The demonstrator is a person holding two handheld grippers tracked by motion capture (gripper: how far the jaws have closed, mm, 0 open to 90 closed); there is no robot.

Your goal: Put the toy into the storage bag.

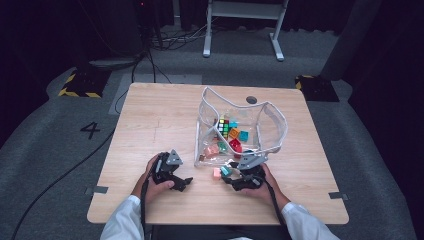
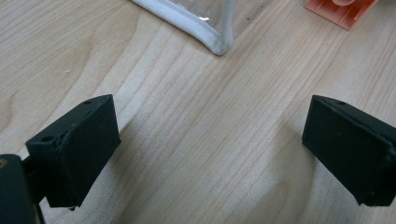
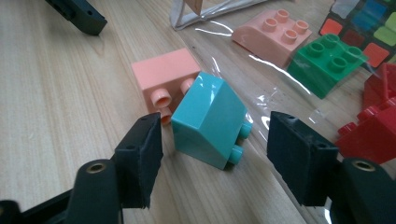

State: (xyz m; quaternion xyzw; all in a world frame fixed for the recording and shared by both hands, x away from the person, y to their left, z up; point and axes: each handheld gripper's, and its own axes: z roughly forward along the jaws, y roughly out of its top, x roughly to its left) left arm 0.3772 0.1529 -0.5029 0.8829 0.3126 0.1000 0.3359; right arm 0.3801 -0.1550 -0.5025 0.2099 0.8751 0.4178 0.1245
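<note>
Both jaws of right hand-held gripper [image 3: 212, 140] flank teal block [image 3: 210, 122] — untouched.

Two bricks [image 3: 187, 100] touching, just outside bag [image 1: 272, 125] mouth, betw. right hand-held gripper [image 3: 215, 149] jaws.

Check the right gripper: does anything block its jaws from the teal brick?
Nothing visible does. The right gripper has its jaws open on either side of the teal brick, not touching it. A pink brick lies against the teal brick's far side, beyond the jaws.
</note>
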